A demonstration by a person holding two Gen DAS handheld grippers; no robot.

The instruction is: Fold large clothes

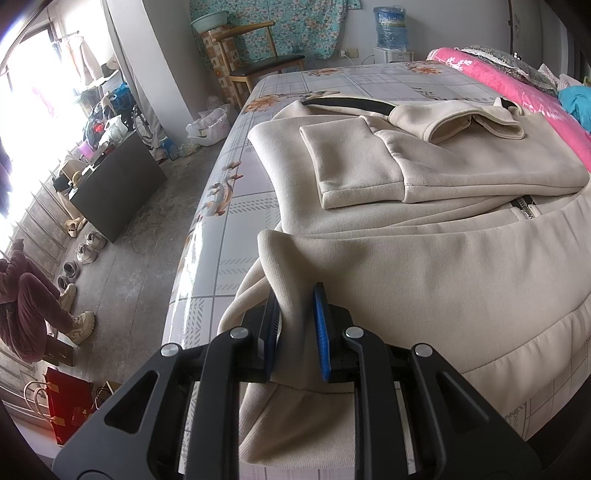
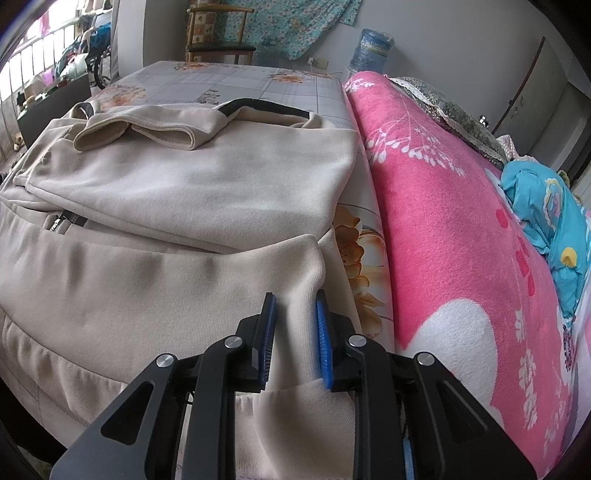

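In the left wrist view, the left gripper [image 1: 297, 295] is at the bottom of the picture, and its two blue pads [image 1: 321, 325] are close together with a thick fold of the beige jacket [image 1: 424, 266] squeezed between them. The jaws are nearly closed, with only the bunched cloth between them. The jacket lies spread on the bed [image 1: 236, 206], which has a shiny cover with checks and flowers. Both sleeves are folded in over the top half of the jacket, with one sleeve cuff [image 1: 358, 166] lying flat on the left side and the other sleeve [image 1: 476, 122] lying across near the collar. A zipper pull [image 1: 526, 210] shows in the middle. A pink blanket [image 1: 517, 96] lies along the right side of the bed. Past the end of the bed stands a wooden chair [image 1: 258, 62] and a big water bottle [image 1: 391, 27]. On the floor to the left is a row of shoes [image 1: 79, 258], and a person in dark red clothes [image 1: 29, 306] bends low near them. In the right wrist view, the right gripper [image 2: 295, 299] also has its blue pads [image 2: 323, 332] pressed on a fold of the same beige jacket [image 2: 166, 280], at its right bottom corner. These jaws are nearly closed too, with just the cloth between them. The jacket's right edge lies just beside the pink blanket [image 2: 461, 240], and a strip of the flowered bed [image 2: 354, 251] shows between them. A blue quilt [image 2: 546, 218] sits on the blanket at the far right.
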